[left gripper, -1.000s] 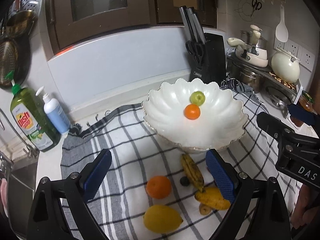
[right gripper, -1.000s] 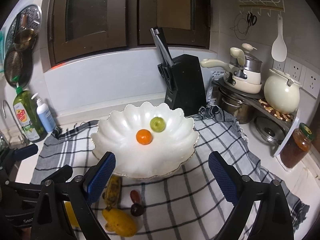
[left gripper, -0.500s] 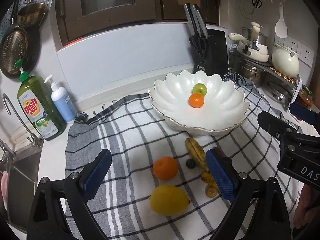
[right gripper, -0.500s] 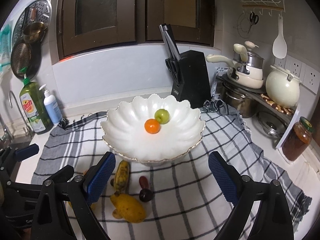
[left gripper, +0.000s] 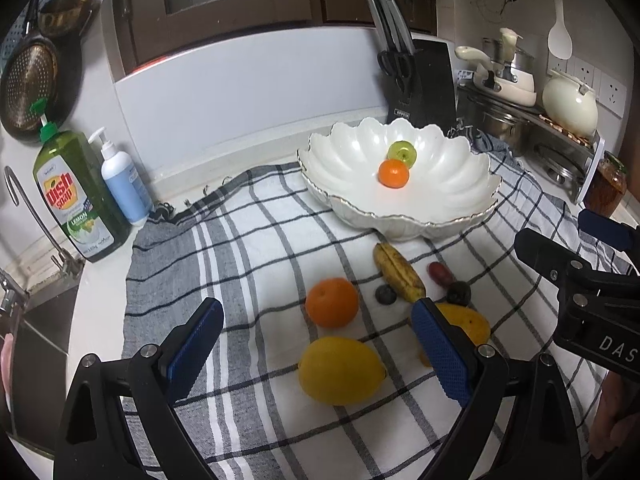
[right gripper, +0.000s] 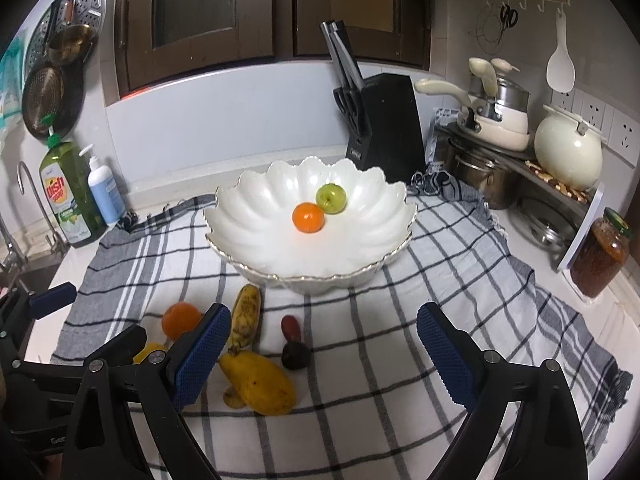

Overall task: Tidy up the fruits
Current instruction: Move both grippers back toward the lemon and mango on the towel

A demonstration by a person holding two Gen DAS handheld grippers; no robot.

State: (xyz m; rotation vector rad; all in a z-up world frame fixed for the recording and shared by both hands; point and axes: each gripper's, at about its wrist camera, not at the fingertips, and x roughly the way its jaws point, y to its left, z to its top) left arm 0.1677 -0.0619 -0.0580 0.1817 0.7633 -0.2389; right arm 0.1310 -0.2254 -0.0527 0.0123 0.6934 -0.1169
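On the bench point(right gripper: 624, 308), a checked cloth point(right gripper: 460, 248) w/ fringed back edge carries everything. Hidden/cut off: in the right wrist view the left gripper point(right gripper: 100, 324) blocks most of the lemon point(right gripper: 150, 349) and part of the orange point(right gripper: 181, 319); in the left wrist view that gripper's own right finger covers half the mango point(left gripper: 468, 322), and a small yellowish bit under it can't be made out. A blurred hand point(left gripper: 608, 428) shows at 4 o'clock, cut by the frame edge.

Bowl point(right gripper: 256, 200): white, glossy, scalloped, thin gilt rim, at 12 o'clock from the loose fruit. Inside, a smooth green apple point(right gripper: 330, 198) touching a small tangerine point(right gripper: 307, 217), apple behind.

Loose fruit on cloth, just in front of bowl: banana point(right gripper: 246, 314), short, brown-speckled, pointing at bowl; red grape point(right gripper: 291, 327) and dark plum point(right gripper: 295, 355) at its 3 o'clock; mango, yellow w/ dark spots, at 6 o'clock. A small dark berry point(left gripper: 385, 294) lies between orange and banana.

Left gripper point(left gripper: 316, 344): black frame, blue ribbed pads, fingers spread wide, nothing held; orange and lemon sit between them in view, untouched. Right gripper point(right gripper: 322, 350): same build, fingers wide apart, empty, above cloth; left finger overlaps the mango's end in view, contact unclear.
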